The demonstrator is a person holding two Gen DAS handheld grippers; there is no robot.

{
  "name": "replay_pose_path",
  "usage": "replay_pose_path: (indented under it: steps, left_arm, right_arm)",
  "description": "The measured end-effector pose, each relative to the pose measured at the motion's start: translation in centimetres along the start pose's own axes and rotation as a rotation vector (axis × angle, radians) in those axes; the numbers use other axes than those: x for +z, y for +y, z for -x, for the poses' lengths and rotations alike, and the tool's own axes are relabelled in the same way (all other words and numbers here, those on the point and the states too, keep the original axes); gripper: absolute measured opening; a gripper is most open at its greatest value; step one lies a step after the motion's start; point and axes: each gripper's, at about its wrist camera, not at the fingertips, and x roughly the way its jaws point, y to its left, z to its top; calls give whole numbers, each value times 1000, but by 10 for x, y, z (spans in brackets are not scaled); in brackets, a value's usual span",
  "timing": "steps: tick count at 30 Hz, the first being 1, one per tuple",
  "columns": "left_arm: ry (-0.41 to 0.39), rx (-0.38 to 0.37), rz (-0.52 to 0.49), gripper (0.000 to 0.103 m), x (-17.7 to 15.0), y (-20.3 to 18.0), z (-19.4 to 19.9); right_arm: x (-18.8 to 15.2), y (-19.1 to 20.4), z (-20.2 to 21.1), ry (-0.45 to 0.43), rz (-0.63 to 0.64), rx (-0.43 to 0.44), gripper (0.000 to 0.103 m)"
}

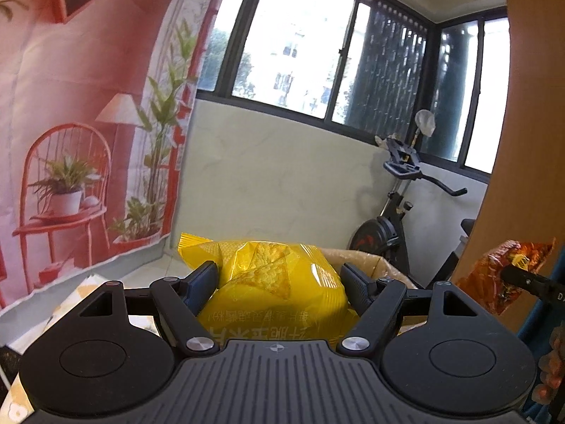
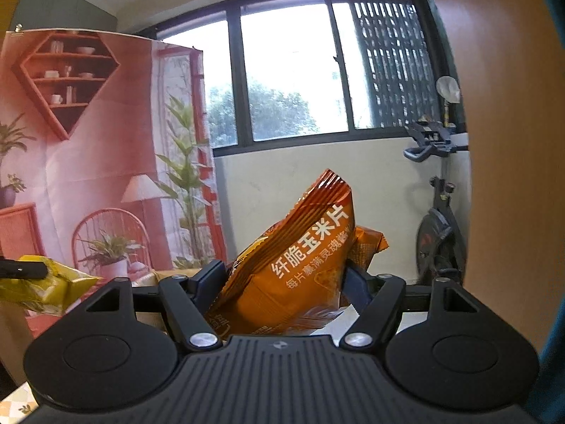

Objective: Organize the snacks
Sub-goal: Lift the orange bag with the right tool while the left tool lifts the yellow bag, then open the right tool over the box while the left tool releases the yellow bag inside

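Both grippers loaded and raised clear of the surface below. Left gripper (image 1: 279, 279) is clamped on the yellow chip bag (image 1: 275, 282), which bulges between the fingers with its printed end toward the camera, long axis running away along the fingers. Right gripper (image 2: 282, 279) is clamped on the orange chip bag (image 2: 293, 265), long axis tilted up and to the right. A cardboard box (image 1: 367, 259) sits just behind the yellow bag, open top toward the far side; judged the likely drop spot. Left gripper appears the nearer one, though the box's interior is hidden.
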Motion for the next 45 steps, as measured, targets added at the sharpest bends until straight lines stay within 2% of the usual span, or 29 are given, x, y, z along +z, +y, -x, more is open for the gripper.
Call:
replay_pose_path:
  steps: [4, 7, 12, 17, 21, 28, 32, 35, 39, 45]
  left_arm:
    - [-13, -45, -39, 78, 6, -12, -16]
    - [6, -57, -59, 78, 8, -20, -38]
    - [52, -49, -91, 78, 7, -28, -80]
    - [115, -47, -122, 78, 6, -35, -110]
    - [154, -37, -153, 79, 2, -35, -126]
    - [249, -54, -197, 80, -8, -33, -147]
    - [289, -17, -206, 83, -10, -30, -150]
    - [293, 9, -218, 86, -9, -29, -148]
    - [310, -6, -190, 87, -5, -24, -146]
    - [288, -9, -139, 87, -3, -15, -126]
  right_arm:
    - [7, 9, -12, -20, 24, 60, 73]
    - [9, 18, -29, -19, 59, 108, 73]
    - [4, 26, -78, 53, 44, 164, 73]
    - [-8, 20, -126, 146, -36, 170, 73]
    - [-17, 15, -147, 203, -80, 160, 73]
    - [-28, 15, -159, 251, -71, 146, 73]
    - [-30, 18, -163, 284, -50, 130, 76]
    - [-34, 20, -165, 319, -46, 126, 79]
    - [-38, 18, -164, 334, -57, 92, 82]
    - [-40, 20, -149, 311, -45, 96, 82]
